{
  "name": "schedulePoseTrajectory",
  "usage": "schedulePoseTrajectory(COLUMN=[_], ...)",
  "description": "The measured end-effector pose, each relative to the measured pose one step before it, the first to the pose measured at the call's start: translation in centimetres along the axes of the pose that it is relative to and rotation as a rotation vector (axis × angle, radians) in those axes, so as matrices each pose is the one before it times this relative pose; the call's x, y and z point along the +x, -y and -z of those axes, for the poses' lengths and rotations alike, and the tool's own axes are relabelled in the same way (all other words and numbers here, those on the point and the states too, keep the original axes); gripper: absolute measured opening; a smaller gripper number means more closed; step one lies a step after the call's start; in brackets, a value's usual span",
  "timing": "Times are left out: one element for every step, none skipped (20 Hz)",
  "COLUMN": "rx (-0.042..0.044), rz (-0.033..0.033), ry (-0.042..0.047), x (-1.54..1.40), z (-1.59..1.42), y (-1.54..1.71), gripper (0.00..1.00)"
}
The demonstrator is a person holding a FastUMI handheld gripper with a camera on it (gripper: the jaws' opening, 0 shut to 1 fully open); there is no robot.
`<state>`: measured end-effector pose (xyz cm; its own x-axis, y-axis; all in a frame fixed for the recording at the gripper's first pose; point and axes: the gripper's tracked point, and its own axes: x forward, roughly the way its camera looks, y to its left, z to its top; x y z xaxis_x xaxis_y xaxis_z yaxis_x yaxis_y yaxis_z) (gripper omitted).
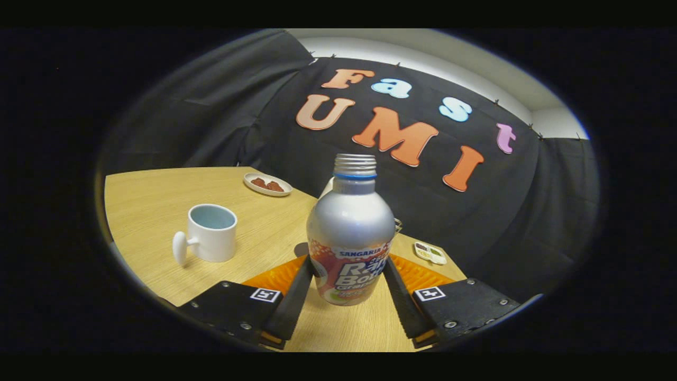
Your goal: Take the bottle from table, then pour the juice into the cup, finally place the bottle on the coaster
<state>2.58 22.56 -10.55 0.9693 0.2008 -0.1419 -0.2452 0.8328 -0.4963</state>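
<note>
A silver aluminium bottle [350,222] with an orange-and-white label and an uncapped threaded neck stands upright between my fingers. My gripper [348,263] is shut on its lower half, one finger pressing each side of the label. Whether its base rests on the wooden table [153,196] or hangs just above it, I cannot tell. A white cup [211,233] with a knob-like handle sits beyond my left finger, upright, its pale blue inside showing no liquid.
A small white dish [267,184] holding reddish-brown pieces lies at the table's far edge behind the cup. A little white tray [430,253] sits beyond my right finger near the table's edge. Something white is mostly hidden behind the bottle.
</note>
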Motion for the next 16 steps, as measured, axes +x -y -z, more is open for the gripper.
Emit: schedulePoseTrajectory(rx=[-0.02337,-0.02621,-0.02779,-0.02898,-0.02888,-0.02707,-0.02411,-0.02363,-0.02368,-0.03013,-0.03317,-0.03683,-0.03085,-0.02144,-0.01563,-0.01462], rz=[-0.00254,-0.00032,-0.00018,0.00141,0.00147,-0.00328,-0.00406,-0.00231,0.00126,0.00348,0.00424,0.00057,-0.00093,-0.00326,-0.00123,-0.00123], ry=[-0.00035,-0.00141,-0.00024,0.00323,0.00028,-0.00387,-0.0078,-0.00639,-0.00556,-0.00586,-0.00517,-0.00567,-0.00133,-0.00088,-0.00426,-0.00245], x=[0.208,0.165,0.218,-0.081,-0.161,-0.041,0.275,0.257,0.745,0.615,0.333,0.066,0.211,-0.013,-0.09,0.207], z=[-0.373,-0.166,-0.34,-0.159,-0.215,-0.085,-0.071,-0.159,-0.243,-0.169,-0.049,-0.24,-0.073,-0.141,-0.108,-0.118], y=[-0.441,-0.299,-0.312,-0.324,-0.367,-0.409,-0.272,-0.268,-0.271,-0.131,-0.204,-0.22,-0.398,-0.371,-0.25,-0.2], gripper=[0.77,0.77,0.77,0.77,0.77,0.77,0.77,0.77,0.77,0.77,0.77,0.77,0.76,0.76,0.76,0.76])
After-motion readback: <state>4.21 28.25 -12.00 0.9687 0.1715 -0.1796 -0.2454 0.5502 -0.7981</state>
